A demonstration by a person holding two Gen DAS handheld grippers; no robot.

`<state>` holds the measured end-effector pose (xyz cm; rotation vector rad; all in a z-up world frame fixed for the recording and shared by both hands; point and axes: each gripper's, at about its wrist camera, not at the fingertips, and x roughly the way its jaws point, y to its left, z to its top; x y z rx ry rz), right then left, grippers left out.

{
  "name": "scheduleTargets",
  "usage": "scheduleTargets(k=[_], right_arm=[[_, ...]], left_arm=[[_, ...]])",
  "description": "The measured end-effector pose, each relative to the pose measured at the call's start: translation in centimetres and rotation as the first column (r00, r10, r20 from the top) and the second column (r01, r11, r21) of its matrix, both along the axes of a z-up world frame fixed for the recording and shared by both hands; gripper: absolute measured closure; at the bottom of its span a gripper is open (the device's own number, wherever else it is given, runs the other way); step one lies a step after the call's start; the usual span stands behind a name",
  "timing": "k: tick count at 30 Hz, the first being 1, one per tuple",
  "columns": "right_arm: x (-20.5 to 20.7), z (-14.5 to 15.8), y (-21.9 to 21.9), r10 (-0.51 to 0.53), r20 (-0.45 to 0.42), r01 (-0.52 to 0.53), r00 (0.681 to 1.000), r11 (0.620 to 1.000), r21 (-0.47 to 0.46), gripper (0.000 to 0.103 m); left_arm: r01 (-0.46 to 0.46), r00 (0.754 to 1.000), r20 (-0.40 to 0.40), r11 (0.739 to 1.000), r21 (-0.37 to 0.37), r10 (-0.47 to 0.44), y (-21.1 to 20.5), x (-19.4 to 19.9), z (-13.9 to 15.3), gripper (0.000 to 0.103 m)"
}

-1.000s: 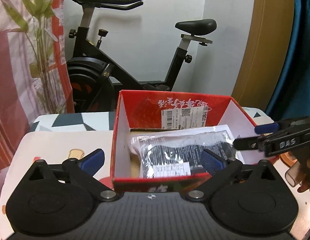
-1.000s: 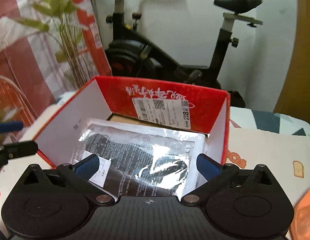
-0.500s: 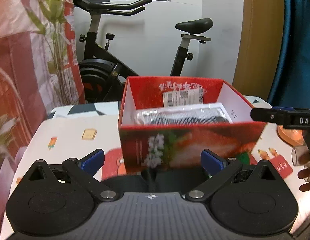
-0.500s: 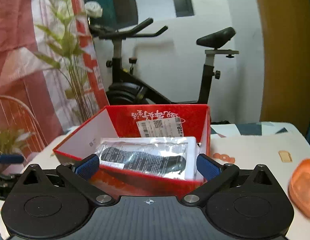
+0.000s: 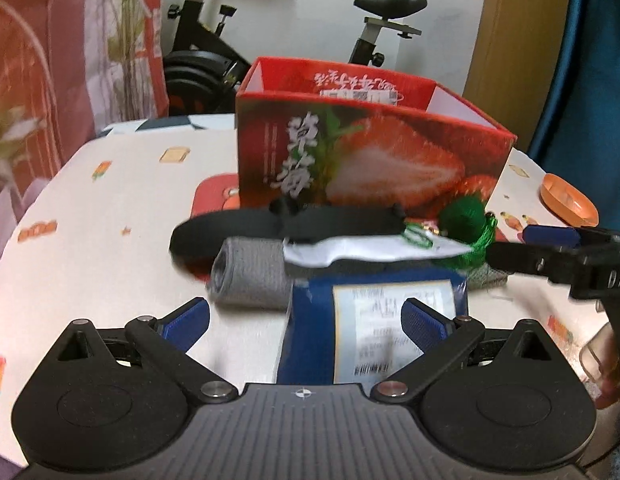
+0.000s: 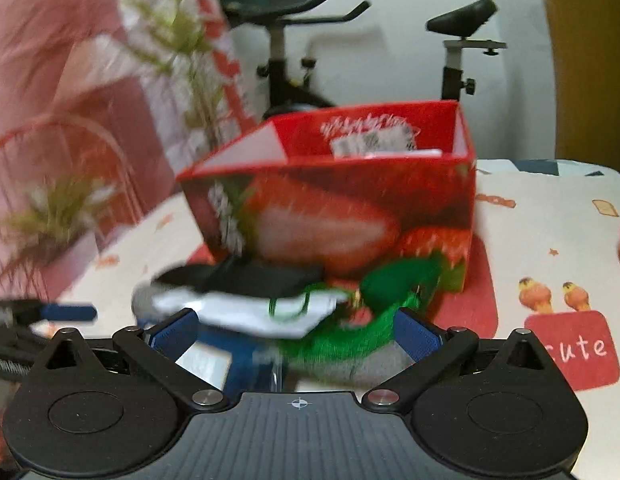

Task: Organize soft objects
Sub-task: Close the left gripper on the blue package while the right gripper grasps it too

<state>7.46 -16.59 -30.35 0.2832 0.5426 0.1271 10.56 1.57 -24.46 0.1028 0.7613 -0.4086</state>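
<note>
both grippers low over the pile, nothing picked yet

the soft things lie heaped on the table (image 5: 110, 216) just in front of the red box (image 5: 370, 160): a rolled grey sock (image 5: 254, 276), a black strap (image 5: 286, 224) draped across the top, a white packet (image 5: 374, 250), a green tassel (image 5: 466, 216) and a blue bag (image 5: 310, 332) nearest the cameras. they sit tight against the box's front wall, probably so each can be lifted over the rim in one short move.

the left gripper (image 5: 304, 322) has its jaws spread wide and empty, the blue bag lying between and below its pads. the right gripper (image 6: 296, 330) is likewise spread wide with nothing in it, framing the white packet and the green tassel; the left view shows it reaching in from the side, level with the pile.

the box stands open-topped, a label on its inner back wall; its contents are hidden from this low angle. the right view is blurred. an orange dish (image 5: 566, 200) sits off to one side, apart from the pile.
</note>
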Motion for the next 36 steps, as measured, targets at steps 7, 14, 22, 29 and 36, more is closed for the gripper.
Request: scheduleTargets(k=[7, 14, 22, 29, 36], right_arm=[[-1.5, -1.9, 1.7, 0.021, -0.023, -0.023, 1.0, 0.997, -0.068, 0.0], [-1.1, -3.5, 3.3, 0.071, -0.096, -0.084, 0.993, 0.987, -0.139, 0.008], [-0.8, -4.3, 4.4, 0.153, -0.143, -0.171, 0.978, 0.977, -0.126, 0.03], [-0.9, -4.5, 4.4, 0.184, -0.149, -0.2, 0.971, 0.975, -0.094, 0.044], [-0.8, -4.6, 4.5, 0.204, -0.153, -0.219, 0.967, 0.972, -0.084, 0.053]], left_arm=[[-0.019, 0.999, -0.044, 1.0, 0.005, 0.019, 0.4, -0.7, -1.7, 0.002], [-0.014, 0.998, -0.066, 1.0, -0.022, 0.012, 0.4, -0.9, -2.6, 0.011], [0.016, 0.996, -0.086, 0.999, -0.041, -0.019, 0.2, -0.7, -3.3, 0.031], [0.042, 0.992, -0.114, 0.996, -0.073, -0.051, 0.1, -0.7, -3.5, 0.048], [0.083, 0.988, -0.122, 0.994, -0.075, -0.091, -0.4, -0.9, -3.7, 0.059]])
